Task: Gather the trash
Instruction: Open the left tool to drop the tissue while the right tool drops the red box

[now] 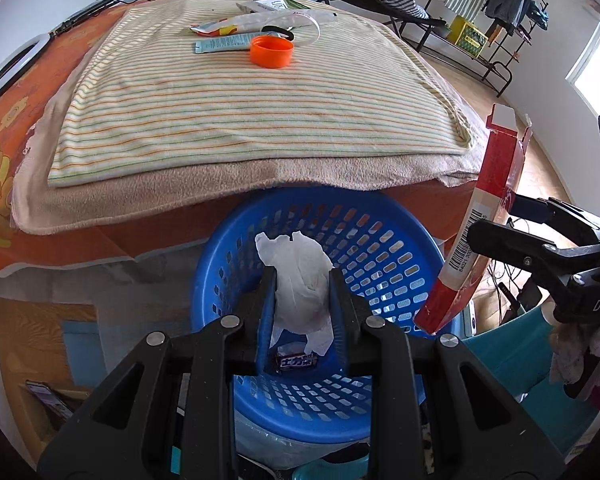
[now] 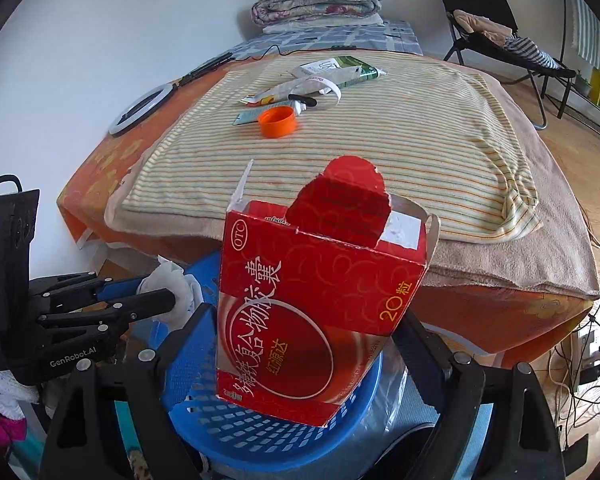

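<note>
My left gripper [image 1: 302,280] is shut on a crumpled white tissue [image 1: 300,280] and holds it over the blue perforated basket [image 1: 380,248]; a candy wrapper [image 1: 297,361] lies at the basket's bottom. My right gripper [image 2: 306,320] is shut on an open red medicine box [image 2: 320,304] and holds it above the basket rim [image 2: 268,440]. The box shows in the left wrist view [image 1: 488,216] at the basket's right edge. On the striped cloth lie an orange cap [image 1: 271,52], a blue tube [image 1: 220,44] and wrappers [image 1: 260,22].
The basket stands on the floor against the bed's front edge [image 1: 260,184]. A white ring light [image 2: 140,108] lies on the bed's left side. A black chair [image 2: 492,36] and a clothes rack [image 1: 496,8] stand to the right. Cables [image 2: 584,368] lie on the floor.
</note>
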`<state>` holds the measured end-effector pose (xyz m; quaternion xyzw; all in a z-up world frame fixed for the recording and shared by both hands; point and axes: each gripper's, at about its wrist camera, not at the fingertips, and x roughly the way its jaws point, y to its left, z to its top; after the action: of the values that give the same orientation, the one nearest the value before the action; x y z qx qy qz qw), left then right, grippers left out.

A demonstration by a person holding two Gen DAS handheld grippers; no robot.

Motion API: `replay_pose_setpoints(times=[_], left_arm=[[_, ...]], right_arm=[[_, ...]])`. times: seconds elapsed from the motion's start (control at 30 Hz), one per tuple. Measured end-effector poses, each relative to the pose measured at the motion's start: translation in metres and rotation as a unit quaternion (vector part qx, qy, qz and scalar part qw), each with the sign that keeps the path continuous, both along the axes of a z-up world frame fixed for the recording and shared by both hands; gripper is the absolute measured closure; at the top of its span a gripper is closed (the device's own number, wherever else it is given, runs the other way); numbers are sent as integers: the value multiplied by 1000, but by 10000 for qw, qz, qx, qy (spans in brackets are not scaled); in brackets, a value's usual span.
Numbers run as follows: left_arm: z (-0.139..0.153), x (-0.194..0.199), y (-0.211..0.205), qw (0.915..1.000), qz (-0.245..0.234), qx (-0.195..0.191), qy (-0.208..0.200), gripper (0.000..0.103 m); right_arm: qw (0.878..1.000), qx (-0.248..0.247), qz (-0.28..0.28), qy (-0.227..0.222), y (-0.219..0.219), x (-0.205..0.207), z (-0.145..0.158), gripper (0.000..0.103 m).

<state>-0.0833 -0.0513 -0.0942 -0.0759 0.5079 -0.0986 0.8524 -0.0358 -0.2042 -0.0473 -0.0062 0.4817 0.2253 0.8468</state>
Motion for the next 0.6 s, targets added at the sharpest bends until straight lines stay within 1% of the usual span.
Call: replay_pose_setpoints(times=[0.2, 0.47, 0.53, 0.57, 0.6], left_arm=[[-15, 1, 7, 9998, 99, 23, 174, 78], [-23, 1, 3, 9996, 52, 141, 259, 77], [-24, 1, 2, 9995, 47, 161, 274, 67], [-24, 1, 2, 9995, 47, 174, 274, 64], [-24, 0, 1, 9995, 40, 185, 270, 57]], right_arm=[[9999, -142, 53, -68, 7, -2, -8, 14], [9995, -228, 127, 196, 12, -2, -28, 13], [9991, -219, 139, 325, 12, -2, -34, 13], [9989, -217, 135, 395, 12, -1, -36, 12], [9986, -220, 119, 462, 11, -1, -39, 12]])
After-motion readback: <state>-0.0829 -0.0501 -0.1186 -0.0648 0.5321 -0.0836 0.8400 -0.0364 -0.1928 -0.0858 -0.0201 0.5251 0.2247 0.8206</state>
